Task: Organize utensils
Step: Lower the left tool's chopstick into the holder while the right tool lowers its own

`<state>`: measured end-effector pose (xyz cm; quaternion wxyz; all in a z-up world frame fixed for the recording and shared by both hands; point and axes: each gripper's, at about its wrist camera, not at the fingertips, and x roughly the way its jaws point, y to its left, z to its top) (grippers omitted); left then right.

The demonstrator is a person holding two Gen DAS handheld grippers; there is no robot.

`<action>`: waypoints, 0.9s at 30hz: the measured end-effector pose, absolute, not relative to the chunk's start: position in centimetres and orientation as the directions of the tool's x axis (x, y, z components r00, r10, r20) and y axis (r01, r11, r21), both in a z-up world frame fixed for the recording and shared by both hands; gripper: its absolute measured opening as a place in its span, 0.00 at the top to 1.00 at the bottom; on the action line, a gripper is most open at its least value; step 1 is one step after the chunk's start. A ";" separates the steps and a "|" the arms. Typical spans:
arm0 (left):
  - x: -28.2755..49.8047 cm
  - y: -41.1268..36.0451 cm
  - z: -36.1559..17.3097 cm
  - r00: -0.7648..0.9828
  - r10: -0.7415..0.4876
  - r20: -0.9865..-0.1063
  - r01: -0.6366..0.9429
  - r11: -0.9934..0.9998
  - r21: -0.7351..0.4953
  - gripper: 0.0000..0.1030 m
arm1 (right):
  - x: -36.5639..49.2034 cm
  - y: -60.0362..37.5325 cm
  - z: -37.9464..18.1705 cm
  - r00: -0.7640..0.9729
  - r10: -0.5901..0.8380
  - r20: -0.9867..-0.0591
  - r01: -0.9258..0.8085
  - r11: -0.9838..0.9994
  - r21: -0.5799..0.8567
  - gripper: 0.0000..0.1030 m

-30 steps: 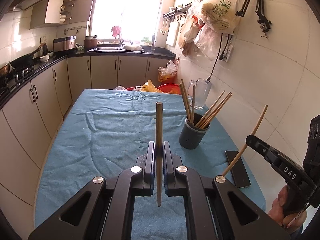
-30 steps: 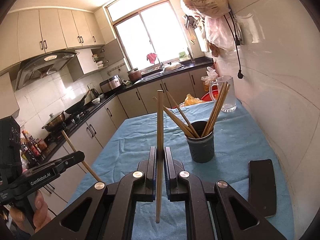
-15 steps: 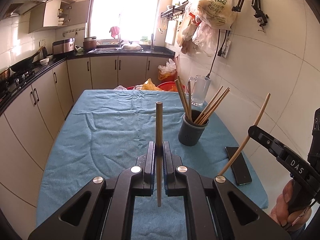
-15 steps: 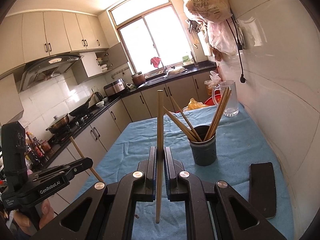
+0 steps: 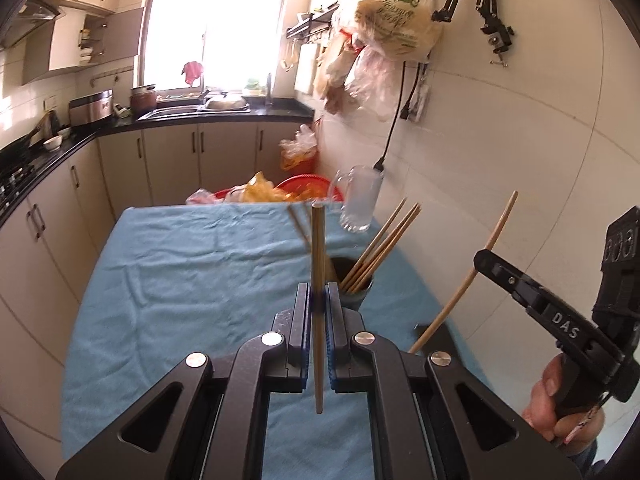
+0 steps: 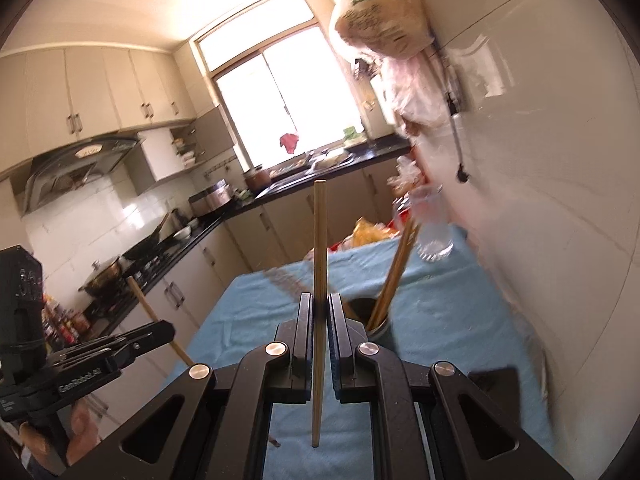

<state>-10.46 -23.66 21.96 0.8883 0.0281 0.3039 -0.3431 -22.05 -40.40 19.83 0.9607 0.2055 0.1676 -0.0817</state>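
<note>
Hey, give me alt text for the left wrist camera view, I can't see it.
The left gripper clamps an upright chopstick over a blue-clothed table, just before a dark cup of chopsticks. The right gripper holds another chopstick.

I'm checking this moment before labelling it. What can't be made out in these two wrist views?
- Dark holder: left wrist view, its base sits behind the left gripper; the count of chopsticks inside is unclear.
- Black flat object: right wrist view, part hidden by the right gripper; what it is cannot be told.
- Glass mug: right wrist view, smeared by motion blur.
</note>
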 end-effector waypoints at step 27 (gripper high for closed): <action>0.0 -33.3 20.7 0.616 -0.613 -0.495 0.595 0.774 -0.218 0.94 | -11.2 -46.0 19.2 0.900 -0.234 -0.367 0.343 0.901 0.267 0.92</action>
